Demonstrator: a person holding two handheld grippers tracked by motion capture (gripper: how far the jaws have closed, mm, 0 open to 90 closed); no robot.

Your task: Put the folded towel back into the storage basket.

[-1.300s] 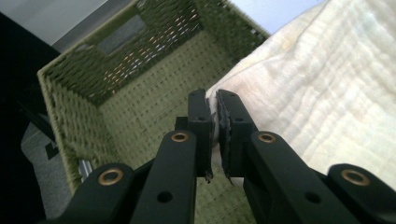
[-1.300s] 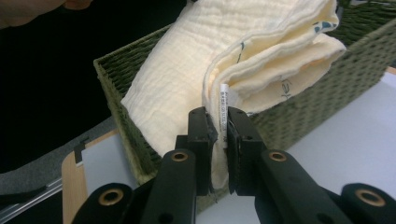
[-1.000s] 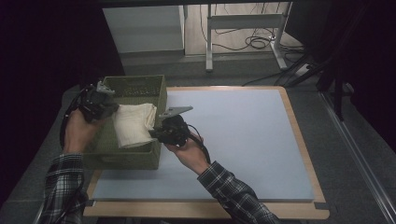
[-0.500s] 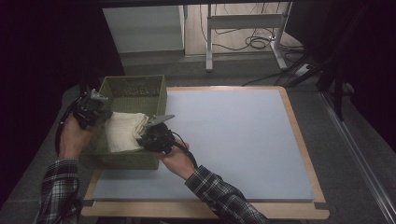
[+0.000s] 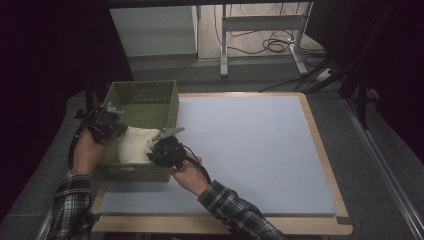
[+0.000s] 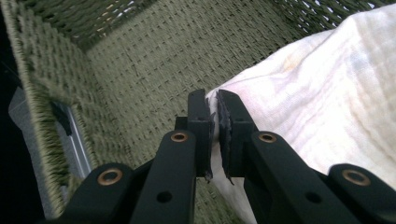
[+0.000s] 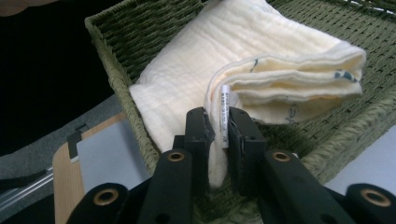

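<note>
A folded cream cloth lies in the near half of a green woven basket at the table's left edge. My left gripper reaches in from the left side. Its jaws are shut on a corner of the cloth, next to the basket's inner wall. My right gripper comes in over the basket's right front corner. It is shut on the cloth's layered edge, with a small white label between the jaws. The cloth's lower part rests on the basket floor.
The basket stands on a pale blue mat that covers a wood-rimmed table. To the right of the basket the mat is bare. Behind the table are metal desk legs and cables on the floor.
Both hands have sunk, carrying the cloth from above the rim down into the basket. The right gripper has also moved left toward the basket's front corner.
</note>
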